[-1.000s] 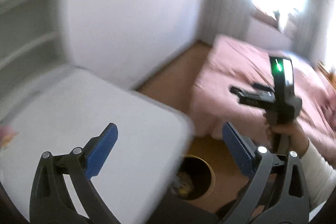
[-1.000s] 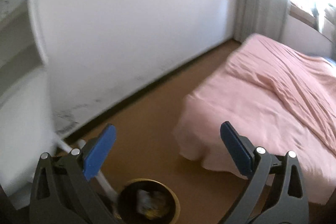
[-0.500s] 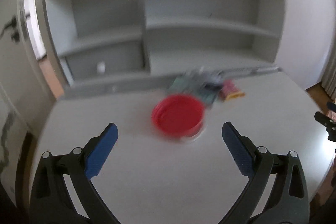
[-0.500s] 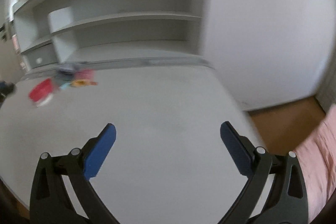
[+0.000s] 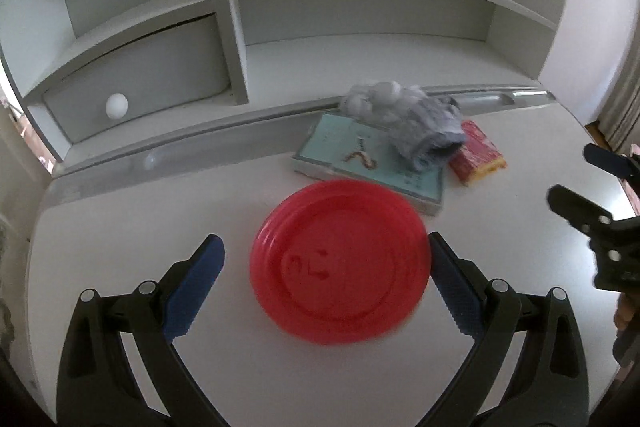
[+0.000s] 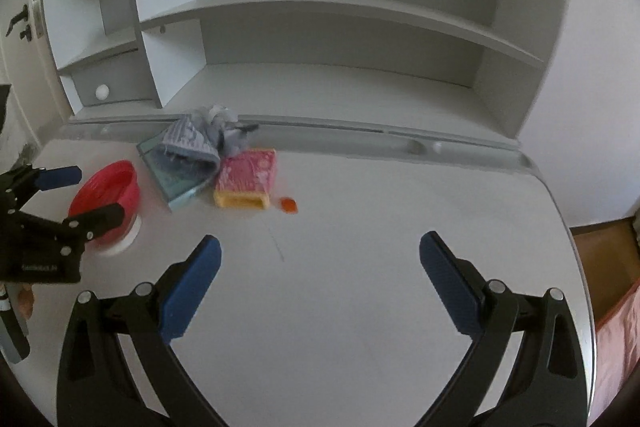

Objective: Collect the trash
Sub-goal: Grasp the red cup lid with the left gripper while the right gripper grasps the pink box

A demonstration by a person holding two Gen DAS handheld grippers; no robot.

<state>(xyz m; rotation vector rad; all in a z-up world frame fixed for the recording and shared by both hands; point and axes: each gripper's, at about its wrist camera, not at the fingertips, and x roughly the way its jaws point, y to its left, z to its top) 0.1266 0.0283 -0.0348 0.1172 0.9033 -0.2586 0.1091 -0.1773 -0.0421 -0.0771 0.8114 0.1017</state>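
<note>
A red round lid [image 5: 340, 263] on a white cup lies on the white desk [image 5: 120, 227], right between the open fingers of my left gripper [image 5: 324, 267]. The same red lid [image 6: 106, 201] sits far left in the right wrist view, with the left gripper [image 6: 78, 195] around it. Behind it lie a teal booklet [image 5: 372, 163], a crumpled grey cloth [image 5: 404, 115] and a pink-and-yellow packet [image 6: 248, 179]. A small orange scrap [image 6: 288, 205] lies beside the packet. My right gripper [image 6: 320, 263] hangs open above bare desk, and shows as the right gripper [image 5: 576, 179] at the left view's edge.
A white shelf unit [image 6: 320, 27] stands along the desk's back, with a drawer and round white knob [image 5: 117, 105] at its left. The desk's right edge drops to brown floor [image 6: 600, 251] and pink bedding [image 6: 620, 347].
Both views have swung from the bed, floor and bin round to the desk. My left gripper has closed in on the red lid, which looks much bigger than half a second ago.
</note>
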